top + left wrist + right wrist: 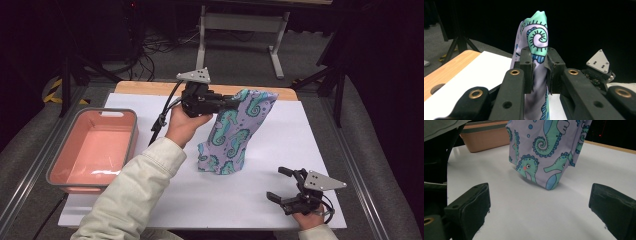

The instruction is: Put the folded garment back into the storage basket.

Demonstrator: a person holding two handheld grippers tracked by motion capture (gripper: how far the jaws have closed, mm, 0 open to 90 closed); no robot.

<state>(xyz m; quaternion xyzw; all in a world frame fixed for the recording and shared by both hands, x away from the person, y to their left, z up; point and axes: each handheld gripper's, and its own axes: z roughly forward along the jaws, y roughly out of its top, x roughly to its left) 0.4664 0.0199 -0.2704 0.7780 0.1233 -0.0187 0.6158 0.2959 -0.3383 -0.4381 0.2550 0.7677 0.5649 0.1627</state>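
Note:
A lilac cloth printed with teal seahorses [234,132] hangs from my left gripper [235,101], which is shut on its upper edge above the back of the white mat. In the left gripper view the cloth [537,42] is pinched between the two black pads, and its top sticks up above them. Its lower end touches the mat [220,167]. My right gripper [280,184] rests near the front right corner of the mat, jaws open and nothing between them. The right gripper view shows the hanging cloth [544,152] ahead of the spread jaws.
A salmon-pink bin with a grey rim [60,177] stands at the left, partly on the white mat [310,130]. The wooden table edge [145,88] runs behind the mat. A white stand's feet [275,60] and cables lie on the floor beyond.

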